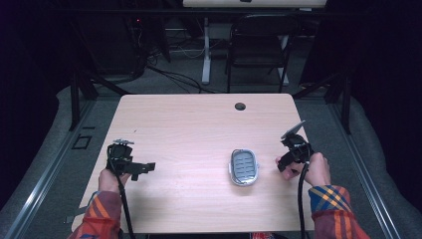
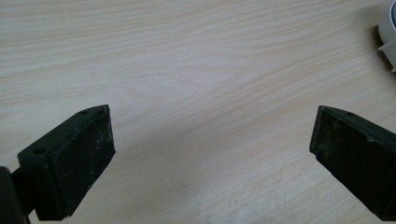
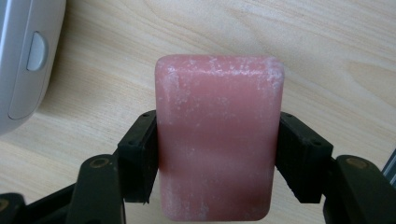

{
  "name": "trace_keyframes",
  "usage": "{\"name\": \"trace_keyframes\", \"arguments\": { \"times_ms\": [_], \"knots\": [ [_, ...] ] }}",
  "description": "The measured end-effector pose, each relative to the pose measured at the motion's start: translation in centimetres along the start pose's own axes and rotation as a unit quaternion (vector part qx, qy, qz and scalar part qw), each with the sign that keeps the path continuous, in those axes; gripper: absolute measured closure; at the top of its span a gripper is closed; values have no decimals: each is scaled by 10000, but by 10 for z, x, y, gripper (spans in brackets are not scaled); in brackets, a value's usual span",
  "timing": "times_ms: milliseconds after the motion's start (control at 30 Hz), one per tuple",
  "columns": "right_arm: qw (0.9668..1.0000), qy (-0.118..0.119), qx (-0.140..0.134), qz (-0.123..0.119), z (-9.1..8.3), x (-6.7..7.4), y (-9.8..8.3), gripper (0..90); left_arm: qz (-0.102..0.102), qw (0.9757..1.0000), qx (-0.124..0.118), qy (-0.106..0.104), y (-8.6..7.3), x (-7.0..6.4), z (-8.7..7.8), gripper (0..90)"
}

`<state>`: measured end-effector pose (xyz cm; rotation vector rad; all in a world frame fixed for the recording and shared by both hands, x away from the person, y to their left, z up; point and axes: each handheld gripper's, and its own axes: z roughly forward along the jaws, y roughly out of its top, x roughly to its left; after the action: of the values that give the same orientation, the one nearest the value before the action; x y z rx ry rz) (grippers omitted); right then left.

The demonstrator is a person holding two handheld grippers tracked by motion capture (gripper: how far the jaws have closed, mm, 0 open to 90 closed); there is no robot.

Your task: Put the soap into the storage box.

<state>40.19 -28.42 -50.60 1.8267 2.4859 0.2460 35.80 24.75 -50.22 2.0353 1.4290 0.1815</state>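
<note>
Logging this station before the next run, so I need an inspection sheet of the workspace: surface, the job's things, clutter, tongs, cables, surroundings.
Surface: light wooden table, round hole near the far edge.
Job's things: pink soap bar with whitish residue; grey soap dish with slotted insert, right of centre.
Clutter: nothing seen.
Tongs: left tongs open over bare wood; right tongs shut on the soap bar, beside the dish.
Cables: one black cable trails from each pair of tongs; more on the floor behind.
Surroundings: dark room, folding chair, desk leg, grey floor.
</note>
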Motion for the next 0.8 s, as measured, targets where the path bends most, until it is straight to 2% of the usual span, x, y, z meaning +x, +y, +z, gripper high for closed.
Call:
{"name": "trace_keyframes", "arguments": {
  "times_ms": [233, 267, 300, 433, 600, 667, 800],
  "knots": [
    [10000, 5, 2, -54, -5, 1, 0, 372, -6, 10000, 2, 1, 0, 0, 0, 0],
    [9998, -2, 121, -149, -8, 1, 1, 373, -8, 10000, 2, 1, 0, 0, 0, 0],
    [9998, -2, 121, -149, -8, 1, 1, 373, -5, 10000, 1, 0, 0, 0, 0, 0],
    [9999, 1, 62, -118, -9, 5, 3, 373, -12, 10000, 11, -4, 0, 0, 0, 0],
    [9997, 12, 59, -241, -12, 12, 7, 373, -11, 10000, 9, -7, 0, 0, 0, 0],
    [9994, 0, 146, -328, -16, 14, 9, 373, -11, 10000, 8, -9, 0, 0, 0, 0],
    [9995, -10, 54, -323, -20, 19, 11, 373, -9, 10000, 9, -8, 0, 1, 0, 0]
  ]
}}
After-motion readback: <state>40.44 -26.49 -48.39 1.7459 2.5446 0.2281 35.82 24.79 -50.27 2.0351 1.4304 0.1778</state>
